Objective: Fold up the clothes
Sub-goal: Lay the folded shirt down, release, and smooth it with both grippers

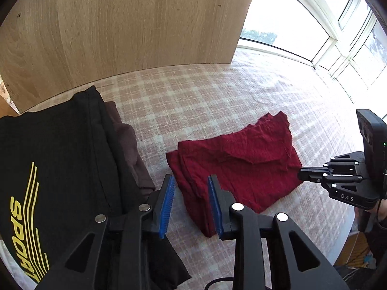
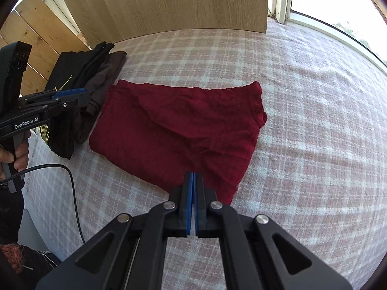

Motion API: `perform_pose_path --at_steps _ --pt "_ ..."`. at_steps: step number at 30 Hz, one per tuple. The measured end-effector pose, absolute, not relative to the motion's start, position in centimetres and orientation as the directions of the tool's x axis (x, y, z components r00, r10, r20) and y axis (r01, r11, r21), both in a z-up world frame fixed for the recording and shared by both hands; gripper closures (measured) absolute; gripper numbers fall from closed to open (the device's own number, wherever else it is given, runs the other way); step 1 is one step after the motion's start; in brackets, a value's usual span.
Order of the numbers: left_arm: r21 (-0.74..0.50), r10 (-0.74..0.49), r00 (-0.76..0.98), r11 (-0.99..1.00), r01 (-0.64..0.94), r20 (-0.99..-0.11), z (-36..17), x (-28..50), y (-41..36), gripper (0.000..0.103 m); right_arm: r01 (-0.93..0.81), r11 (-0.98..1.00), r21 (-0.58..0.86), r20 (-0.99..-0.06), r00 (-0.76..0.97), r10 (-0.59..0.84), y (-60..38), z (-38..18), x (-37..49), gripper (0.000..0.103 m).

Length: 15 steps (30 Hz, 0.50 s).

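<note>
We see a folded red garment (image 2: 179, 130) lying flat on a pink-and-white checked bedcover (image 2: 314, 120), near the middle of the right wrist view. At about 9 o'clock from it, just beside its edge, sits a stack of folded dark clothes (image 2: 79, 91): a black garment with yellow "SPORT" lettering (image 1: 48, 169) on top and a brown garment (image 1: 130, 145) beneath, its edge showing toward the red cloth.

The left gripper (image 1: 191, 205) hovers with its jaws standing wide apart, blue pads (image 1: 167, 205) facing each other; one finger sits over the edge of the dark stack, the other over the near corner of the red garment at 6 o'clock in the left wrist view. We cannot tell whether the fingers touch the cloth.

The right gripper (image 2: 193, 181) has its jaws pressed together, the blue pads meeting, with the tips at the near edge of the red garment at 6 o'clock in its own view. We cannot tell whether fabric is pinched between them.

A hand (image 2: 17, 152) holds the left gripper's handle at 9 o'clock, a black cable (image 2: 72, 181) trailing below. A wooden panel (image 1: 121, 24) stands at 12 o'clock, a window (image 1: 314, 24) at 2 o'clock.
</note>
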<state>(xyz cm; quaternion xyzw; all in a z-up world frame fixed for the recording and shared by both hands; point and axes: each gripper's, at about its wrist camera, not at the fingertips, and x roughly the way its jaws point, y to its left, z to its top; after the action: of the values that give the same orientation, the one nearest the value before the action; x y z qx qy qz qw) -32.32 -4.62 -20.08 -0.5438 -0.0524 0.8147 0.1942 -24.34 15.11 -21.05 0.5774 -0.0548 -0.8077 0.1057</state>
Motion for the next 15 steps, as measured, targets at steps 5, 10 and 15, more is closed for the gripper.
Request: perform_pose_path --at_steps 5,10,15 --pt "-0.270 0.342 -0.294 -0.927 -0.260 -0.892 -21.3 -31.1 -4.5 0.073 0.106 -0.973 0.203 -0.933 -0.282 -0.225 14.9 -23.1 -24.8 0.103" --pt "-0.152 0.218 -0.270 -0.958 -0.245 -0.938 -23.4 -30.4 -3.8 0.073 0.034 -0.964 0.263 -0.921 -0.289 -0.261 17.6 -22.8 -23.9 0.103" --pt "-0.169 0.239 -0.313 -0.957 -0.234 -0.919 -22.5 -28.9 -3.6 0.073 -0.054 -0.974 0.220 -0.903 -0.388 -0.183 19.3 -20.7 -21.2 0.078"
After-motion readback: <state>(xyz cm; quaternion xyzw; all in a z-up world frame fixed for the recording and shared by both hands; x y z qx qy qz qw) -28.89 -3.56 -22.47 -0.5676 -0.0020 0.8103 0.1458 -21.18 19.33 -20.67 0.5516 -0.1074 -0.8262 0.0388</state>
